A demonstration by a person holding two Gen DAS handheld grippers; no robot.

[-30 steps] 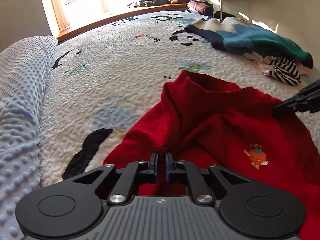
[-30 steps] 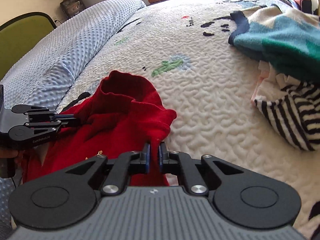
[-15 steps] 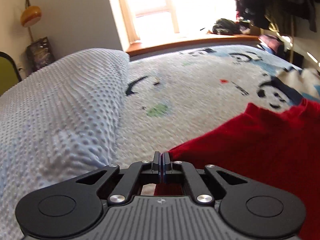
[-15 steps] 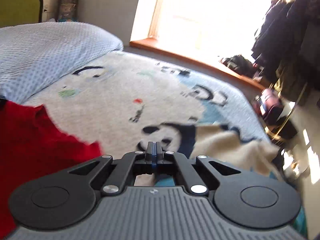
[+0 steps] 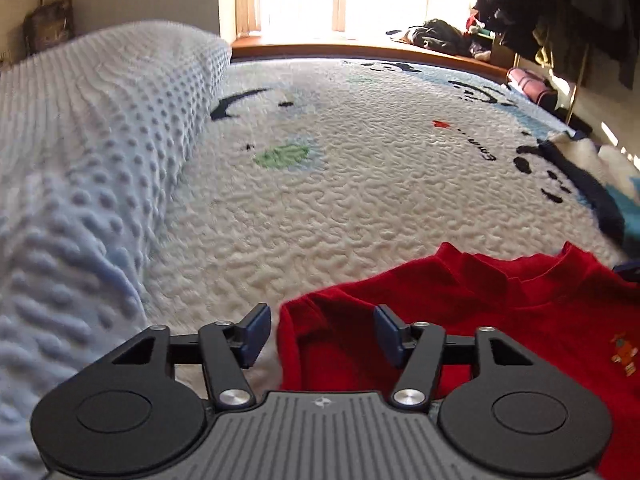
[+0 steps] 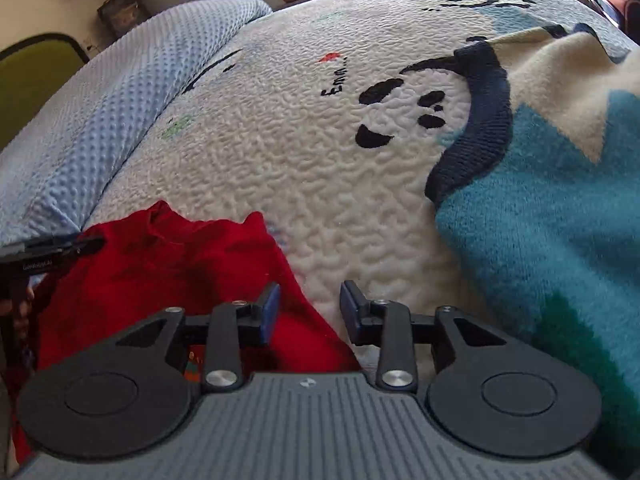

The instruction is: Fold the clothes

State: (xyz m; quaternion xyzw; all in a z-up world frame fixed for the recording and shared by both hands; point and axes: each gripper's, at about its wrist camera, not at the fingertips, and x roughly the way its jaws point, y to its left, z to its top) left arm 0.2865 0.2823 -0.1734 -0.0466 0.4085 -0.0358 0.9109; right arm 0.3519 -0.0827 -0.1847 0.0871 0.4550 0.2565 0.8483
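A red top [image 5: 480,312] with a small orange print lies spread on the white patterned bedcover [image 5: 340,200], collar away from me. My left gripper [image 5: 318,334] hangs over its left shoulder corner; its jaws are opening and the red cloth lies between them, untouched by the pads. In the right wrist view the same red top [image 6: 168,276] lies at lower left. My right gripper [image 6: 310,312] is above its right shoulder edge, jaws opening, the red hem beneath the gap. The left gripper [image 6: 52,246] shows at the far left edge.
A pale blue dotted blanket [image 5: 88,184] is heaped along the left side of the bed. A cream, teal and navy knitted garment [image 6: 552,176] lies to the right. Beyond the bed are a bright window, hanging dark clothes [image 5: 560,12] and a green chair [image 6: 32,76].
Both grippers were shut on the red top's shoulders, carried it across the bed, and now stand with jaws apart. The top lies flatter, its collar facing the far side.
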